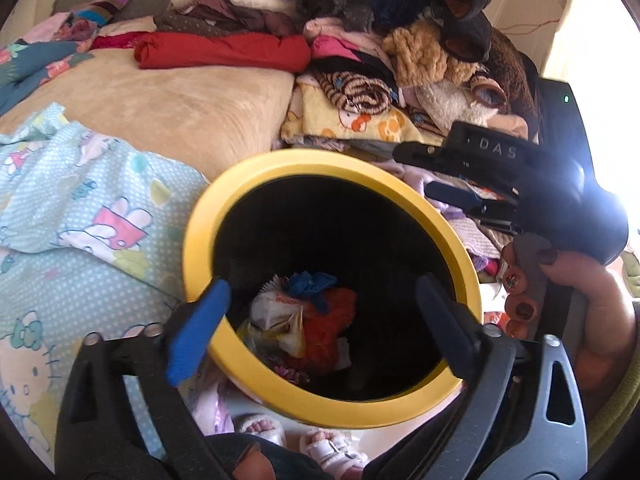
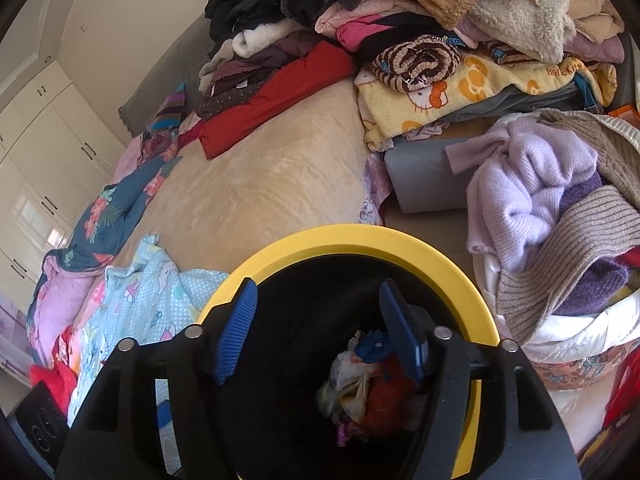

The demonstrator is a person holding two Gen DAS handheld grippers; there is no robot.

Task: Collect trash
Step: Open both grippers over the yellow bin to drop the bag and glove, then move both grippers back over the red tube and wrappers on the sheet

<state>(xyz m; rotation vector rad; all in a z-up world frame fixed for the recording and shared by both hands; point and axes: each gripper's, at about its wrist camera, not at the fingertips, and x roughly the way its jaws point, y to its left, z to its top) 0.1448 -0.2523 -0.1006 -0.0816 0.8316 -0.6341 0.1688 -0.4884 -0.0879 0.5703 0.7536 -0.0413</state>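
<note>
Trash (image 1: pixel 304 320) in yellow-rimmed bin (image 1: pixel 240 184) | both fingers released, empty | laundry basket (image 2: pixel 568 332) only in right view

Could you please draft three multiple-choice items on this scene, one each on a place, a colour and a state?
1. Where does the collected trash lie?
A. On the beige bedspread
B. At the bottom of the bin
C. In the white laundry basket

2. What colour is the bin's rim?
A. Yellow
B. Red
C. Green

3. How is the left claw?
A. Shut on a bag
B. Shut on the rim
C. Open, holding nothing

Key: 1 B, wrappers and a blue scrap sit deep inside the dark bin; 2 A, a yellow ring circles the opening; 3 C, its fingers stand wide apart over the opening.
</note>
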